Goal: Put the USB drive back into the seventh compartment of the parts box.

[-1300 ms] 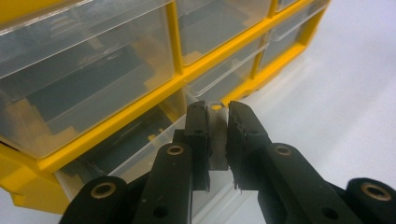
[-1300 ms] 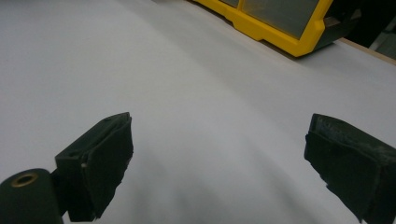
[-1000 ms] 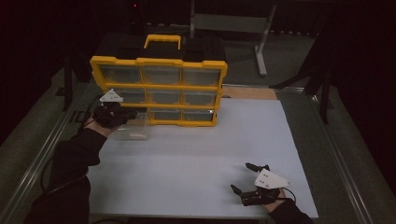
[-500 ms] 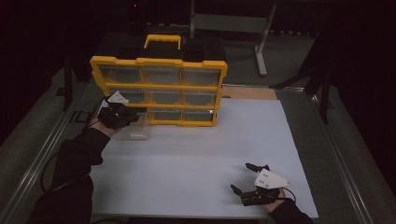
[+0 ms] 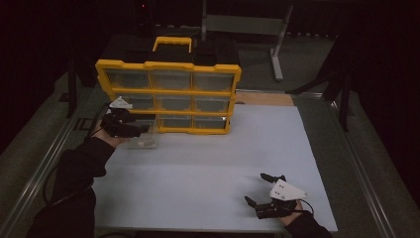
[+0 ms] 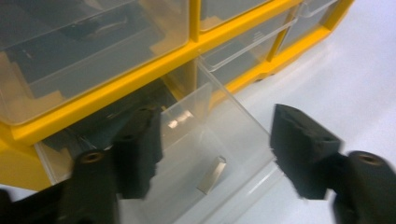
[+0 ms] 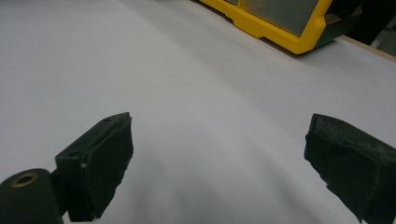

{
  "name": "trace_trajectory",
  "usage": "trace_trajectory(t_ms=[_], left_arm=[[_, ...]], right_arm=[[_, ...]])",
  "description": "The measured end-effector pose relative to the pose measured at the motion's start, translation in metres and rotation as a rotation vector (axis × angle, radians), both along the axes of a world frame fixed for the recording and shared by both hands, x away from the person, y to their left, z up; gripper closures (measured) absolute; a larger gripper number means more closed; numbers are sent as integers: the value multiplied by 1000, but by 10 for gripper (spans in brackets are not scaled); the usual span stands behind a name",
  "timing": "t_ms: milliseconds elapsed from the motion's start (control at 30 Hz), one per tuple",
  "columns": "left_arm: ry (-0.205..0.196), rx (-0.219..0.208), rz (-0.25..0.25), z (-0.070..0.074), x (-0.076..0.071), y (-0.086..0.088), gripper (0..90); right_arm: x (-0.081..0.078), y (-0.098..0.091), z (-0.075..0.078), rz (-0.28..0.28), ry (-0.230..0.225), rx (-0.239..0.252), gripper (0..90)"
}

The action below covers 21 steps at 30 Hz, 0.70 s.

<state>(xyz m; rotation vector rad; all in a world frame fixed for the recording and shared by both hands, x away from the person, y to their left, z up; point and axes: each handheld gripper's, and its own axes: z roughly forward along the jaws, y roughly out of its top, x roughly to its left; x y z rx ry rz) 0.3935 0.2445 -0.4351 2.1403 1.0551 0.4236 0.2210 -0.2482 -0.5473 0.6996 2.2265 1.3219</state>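
Here, clear drawer (image 6: pixel 219 140) pulled outward from yellow organizer (image 5: pixel 168 91), unheld

White table top (image 5: pixel 208 168) on a metal-railed bench. Yellow drawer organizer (image 5: pixel 168 94) stands upright at its far left part, black handle-topped back behind. Clear drawer (image 5: pixel 141 139) pulled out at the organizer's bottom left, resting on the white surface, small pale piece (image 6: pixel 212 173) inside. Bare wood strip (image 5: pixel 265 98) at the far edge.

Dim room; grey metal stand (image 5: pixel 277 29) behind table (image 5: pixel 317 163).
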Motion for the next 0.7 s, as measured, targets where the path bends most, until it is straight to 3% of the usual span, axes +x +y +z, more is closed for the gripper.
trace_trajectory(t_ms=[67, 167, 233, 267, 300, 533, 700], left_arm=[[2, -15, 0, 1, -2, 0, 216], [3, -19, 10, 2, -5, -1, 149], [24, -38, -23, 3, -7, 1, 120], [25, -34, -17, 3, -9, 0, 38], [33, -33, -24, 3, -9, 1, 12], [18, -49, -31, 4, -16, -1, 4], [12, -36, -44, 5, -20, -7, 4]], right_arm=[[-1, 0, 1, 0, -9, 1, 81], [0, 0, 0, -2, -4, 1, 81], [0, 0, 1, -3, -7, 1, 81], [-1, 0, 1, -3, -6, 2, 81], [0, 0, 0, -3, -7, -3, 81], [0, 0, 0, -5, -6, -1, 81], [0, 0, 1, -7, -7, -3, 81]])
